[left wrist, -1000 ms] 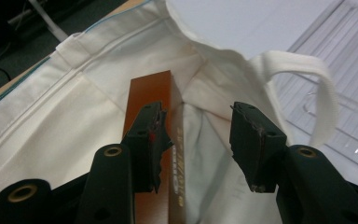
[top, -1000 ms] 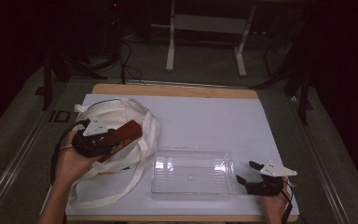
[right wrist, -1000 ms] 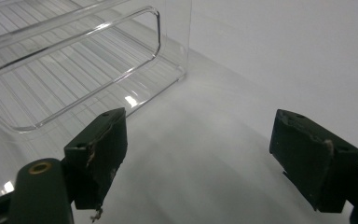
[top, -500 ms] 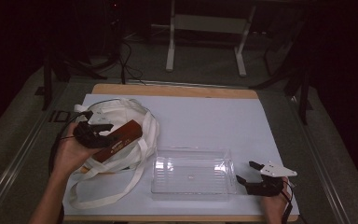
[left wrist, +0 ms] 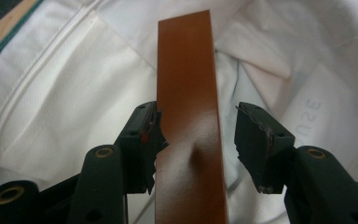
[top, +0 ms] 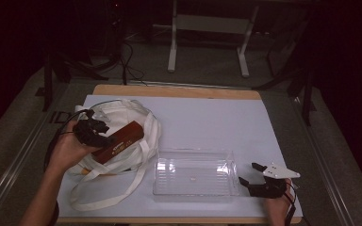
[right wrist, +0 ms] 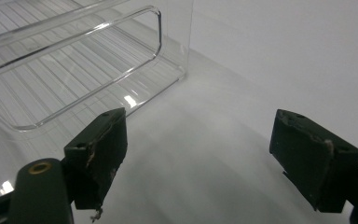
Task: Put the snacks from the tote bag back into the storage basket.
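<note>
- The left gripper (top: 104, 133) sits over a white cloth bag (top: 136, 113) at the left of the counter (top: 207, 117), with the person's left hand (top: 68, 151) around its body.
- A long brown box (top: 122, 140) lies slanted on top of the bag, its near end reaching in between the left gripper's jaws.
- In the left gripper view the box (left wrist: 186, 93) runs straight up the middle of the frame; 1 jaw touches its left edge, while the other jaw stands clear of its right edge with white cloth (left wrist: 51, 93) showing in the gap.
- Those jaws have just been opening, and the box is between them without being pinched: the left gripper (left wrist: 199, 133) has let go and is parted.
- The bag's straps (top: 99, 200) trail loose across the counter toward the near edge.
- A clear plastic tray (top: 195, 194) stands just right of the bag, near the front of the counter; a small pale speck shows on its bottom.
- The right gripper (top: 250, 173) rests on the counter just beside the tray's right end, its jaws spread wide and holding nothing.
- In the right gripper view, the tray's (right wrist: 74, 60) corner lies ahead and to the left of the right gripper (right wrist: 205, 144), and bare white counter (right wrist: 270, 56) shows between the 2 jaws.
</note>
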Available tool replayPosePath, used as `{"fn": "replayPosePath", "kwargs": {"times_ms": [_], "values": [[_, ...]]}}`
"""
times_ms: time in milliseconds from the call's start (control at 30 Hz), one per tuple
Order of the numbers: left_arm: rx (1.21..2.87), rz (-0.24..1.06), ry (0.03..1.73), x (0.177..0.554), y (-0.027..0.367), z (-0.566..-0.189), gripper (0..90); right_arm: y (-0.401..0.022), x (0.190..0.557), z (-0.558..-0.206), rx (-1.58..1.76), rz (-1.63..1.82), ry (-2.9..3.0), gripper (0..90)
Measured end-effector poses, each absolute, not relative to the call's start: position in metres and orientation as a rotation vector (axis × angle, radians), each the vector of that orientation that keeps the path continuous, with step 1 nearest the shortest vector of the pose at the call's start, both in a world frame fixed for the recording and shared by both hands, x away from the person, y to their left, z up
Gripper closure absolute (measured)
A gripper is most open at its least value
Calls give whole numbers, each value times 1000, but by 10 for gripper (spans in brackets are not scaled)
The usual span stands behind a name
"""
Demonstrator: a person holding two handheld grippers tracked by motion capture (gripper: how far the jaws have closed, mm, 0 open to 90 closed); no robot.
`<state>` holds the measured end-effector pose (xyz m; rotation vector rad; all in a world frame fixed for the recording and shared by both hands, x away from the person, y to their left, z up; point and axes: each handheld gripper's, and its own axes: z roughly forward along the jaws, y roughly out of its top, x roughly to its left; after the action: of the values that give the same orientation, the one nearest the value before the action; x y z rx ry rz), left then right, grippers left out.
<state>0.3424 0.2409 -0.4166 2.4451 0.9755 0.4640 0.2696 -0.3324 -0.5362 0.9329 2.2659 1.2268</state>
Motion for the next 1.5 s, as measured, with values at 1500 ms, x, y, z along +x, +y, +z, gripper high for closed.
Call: {"fn": "replayPosePath", "kwargs": {"times_ms": [1500], "values": [[2626,187,1087,353,260,-444,410,-330,269,-537,916,1208,2275,189]]}}
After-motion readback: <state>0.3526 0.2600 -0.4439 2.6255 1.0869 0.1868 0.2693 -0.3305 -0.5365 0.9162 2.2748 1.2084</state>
